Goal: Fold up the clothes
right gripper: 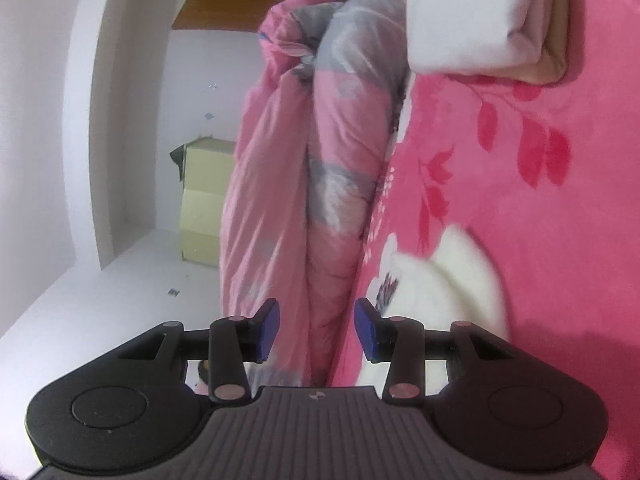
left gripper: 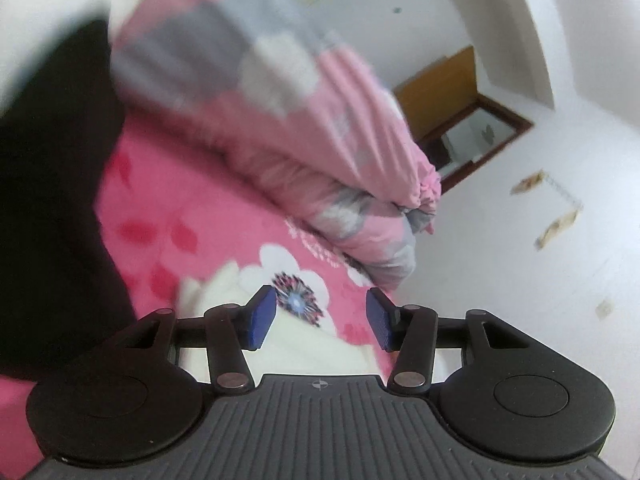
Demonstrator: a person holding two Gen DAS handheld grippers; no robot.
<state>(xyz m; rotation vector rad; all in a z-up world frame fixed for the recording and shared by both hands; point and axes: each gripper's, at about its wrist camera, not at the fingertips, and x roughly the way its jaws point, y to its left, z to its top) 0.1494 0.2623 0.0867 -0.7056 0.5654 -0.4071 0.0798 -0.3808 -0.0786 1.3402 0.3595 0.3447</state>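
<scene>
A cream-white garment lies on the pink flowered bed sheet, just under and left of my left gripper. That gripper is open, its blue pads apart with only the sheet seen between them. A blurred black cloth fills the left of this view. In the right wrist view the same cream garment lies to the right of my right gripper. The right gripper is also open and holds nothing.
A rolled pink and grey quilt lies along the bed's far side. A white folded pillow or cloth sits on the sheet. Beyond the bed are white walls, a pale yellow cabinet and a wooden door frame.
</scene>
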